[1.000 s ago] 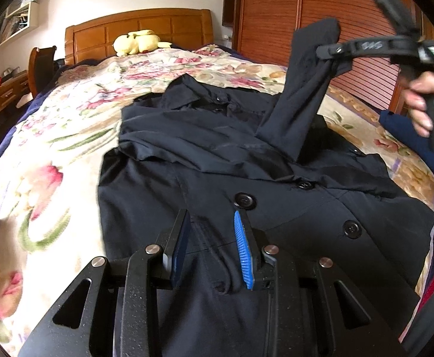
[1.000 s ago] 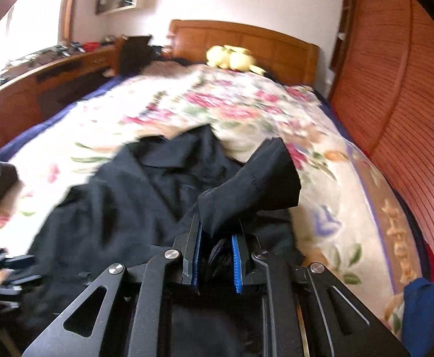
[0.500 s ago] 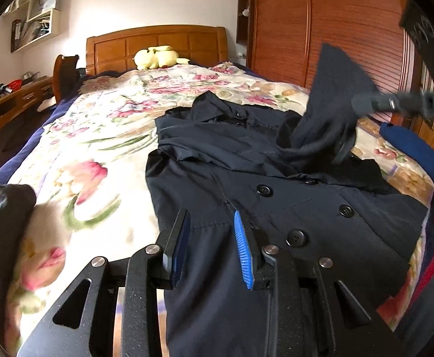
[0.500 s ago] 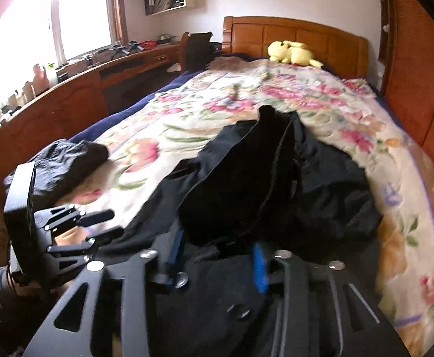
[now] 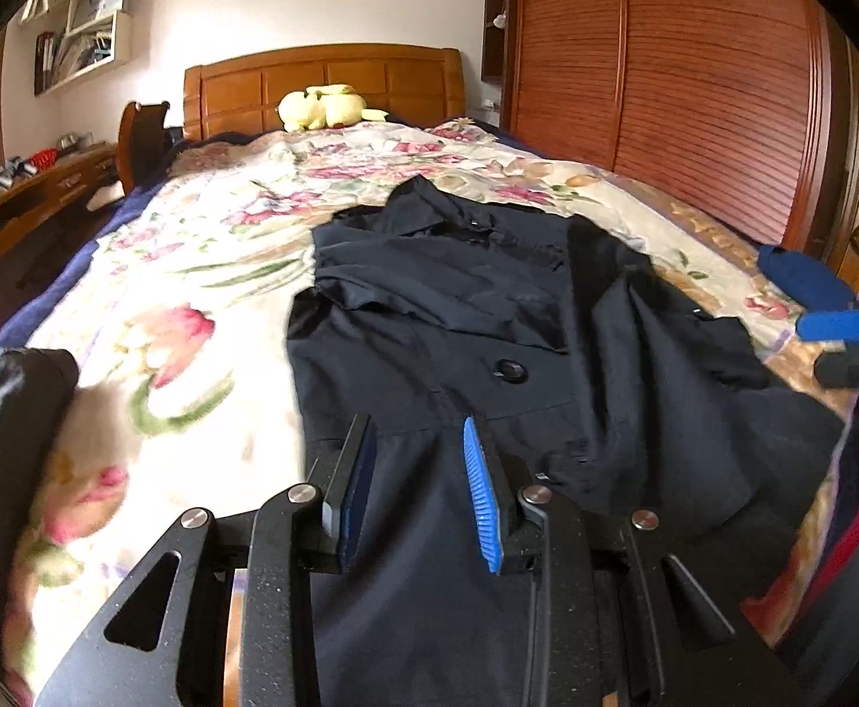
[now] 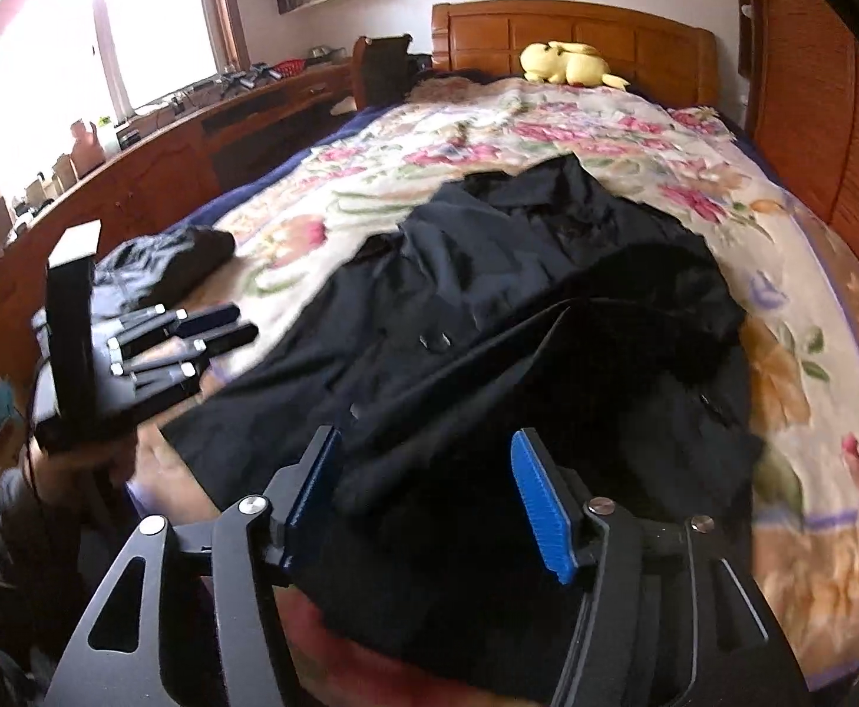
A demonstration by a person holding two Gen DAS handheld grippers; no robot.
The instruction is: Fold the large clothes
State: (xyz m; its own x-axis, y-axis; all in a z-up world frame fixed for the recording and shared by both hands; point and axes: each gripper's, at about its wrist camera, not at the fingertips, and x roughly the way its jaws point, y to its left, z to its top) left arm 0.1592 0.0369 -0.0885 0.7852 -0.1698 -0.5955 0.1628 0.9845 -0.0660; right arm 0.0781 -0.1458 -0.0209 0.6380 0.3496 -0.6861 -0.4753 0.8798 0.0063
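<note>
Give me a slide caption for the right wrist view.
Right gripper, jaws open, over a black coat on the floral bedspread.

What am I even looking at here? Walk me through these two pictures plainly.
A person holds a two-finger gripper in each hand, each with a forward-looking fisheye camera. One picture looks along the left gripper, the other along the right gripper. Both grippers are open and hold nothing. A dark buttoned coat lies spread on a bed with a floral blanket, one sleeve laid across its front. A yellow plush toy sits by the headboard; another dark garment lies near the bed's edge.
</note>
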